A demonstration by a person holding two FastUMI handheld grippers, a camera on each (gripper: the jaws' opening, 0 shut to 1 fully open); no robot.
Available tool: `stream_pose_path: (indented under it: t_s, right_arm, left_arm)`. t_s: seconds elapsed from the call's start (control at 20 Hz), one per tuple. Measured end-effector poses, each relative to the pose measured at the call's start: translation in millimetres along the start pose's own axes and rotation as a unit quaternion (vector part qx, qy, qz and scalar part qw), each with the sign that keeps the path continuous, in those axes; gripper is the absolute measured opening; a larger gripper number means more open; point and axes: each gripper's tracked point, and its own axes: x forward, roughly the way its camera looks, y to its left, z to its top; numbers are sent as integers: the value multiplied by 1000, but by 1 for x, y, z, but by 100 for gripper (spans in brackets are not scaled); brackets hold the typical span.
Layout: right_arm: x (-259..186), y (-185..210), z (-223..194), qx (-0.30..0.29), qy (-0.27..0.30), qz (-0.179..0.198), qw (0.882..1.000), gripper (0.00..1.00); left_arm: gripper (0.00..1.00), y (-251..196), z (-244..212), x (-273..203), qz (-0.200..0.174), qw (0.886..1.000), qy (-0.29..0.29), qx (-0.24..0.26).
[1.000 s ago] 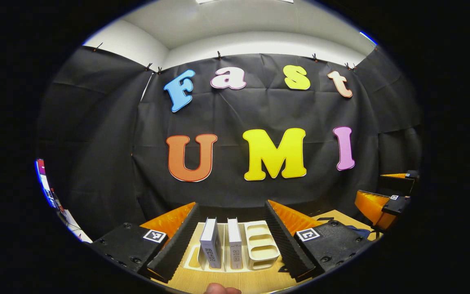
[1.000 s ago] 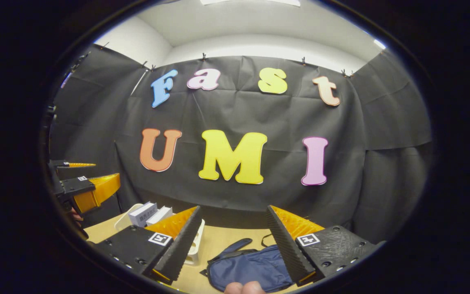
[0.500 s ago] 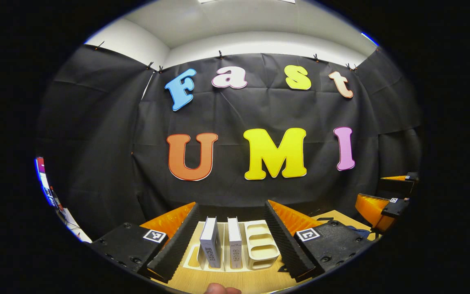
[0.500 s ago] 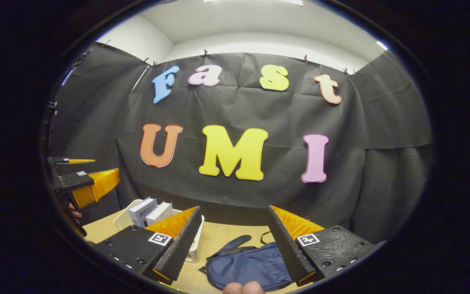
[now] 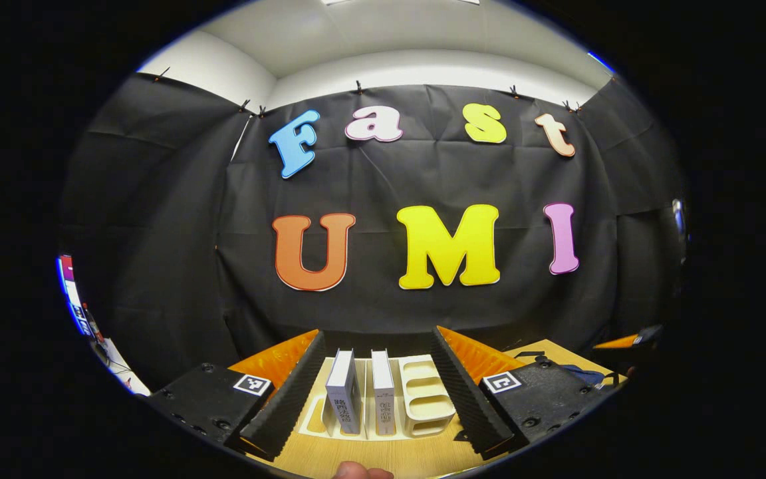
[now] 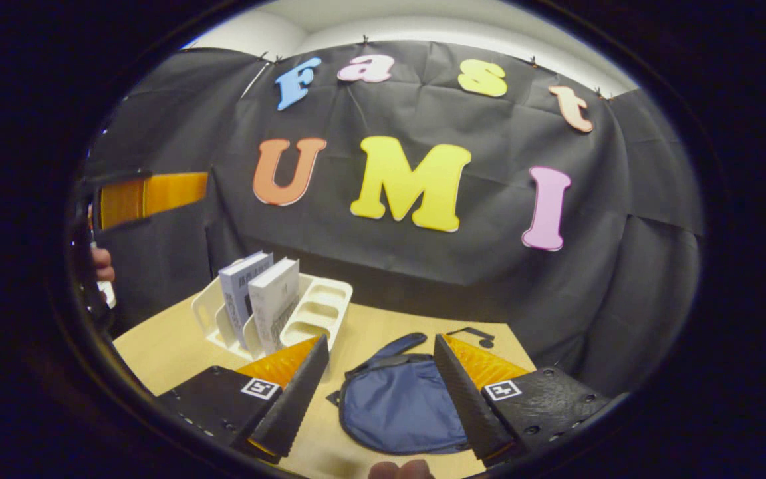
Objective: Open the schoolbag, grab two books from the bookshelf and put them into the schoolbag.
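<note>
Two white books (image 5: 344,394) (image 5: 383,394) stand upright in a cream rack (image 5: 428,398), straight ahead between the spread fingers of my left gripper (image 5: 378,332), which is open and holds nothing. My right gripper (image 6: 381,337) is open too and hovers over the dark blue schoolbag (image 6: 399,407), which lies flat and closed on the wooden table (image 6: 157,346). In the right gripper view the books (image 6: 240,293) (image 6: 275,303) and their rack (image 6: 322,307) stand left of the bag. One finger of the left gripper (image 6: 157,196) shows high at the left.
The bag's strap (image 6: 469,332) trails toward the back wall. A hand (image 6: 100,263) shows at the left edge of the right gripper view. The rack's right slots hold nothing. Bare tabletop lies in front of the rack.
The right gripper has tipped downward toward the table, so the schoolbag and rack show more fully. In the left gripper view the right gripper dropped to the edge. The left gripper barely moved.
</note>
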Motion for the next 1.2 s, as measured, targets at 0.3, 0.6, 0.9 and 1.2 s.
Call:
stream_pose_path:
  t_s: [0.3,0.6,0.9,1.2]
  right_arm:
    - [28,12,-79,0,93,17,996,96]
    - [58,26,-150,-36,169,29,985,96]
    - [84,32,-206,-60,217,23,974,96]
    - [104,24,-238,-68,247,-2,967,96]
  left_arm:
    - [99,9,-8,-5,10,1000,11,0]
    - [99,18,-14,-6,22,999,22,10]
    - [99,28,-15,-6,33,999,27,25]
    - [99,34,-15,-8,42,998,35,31]
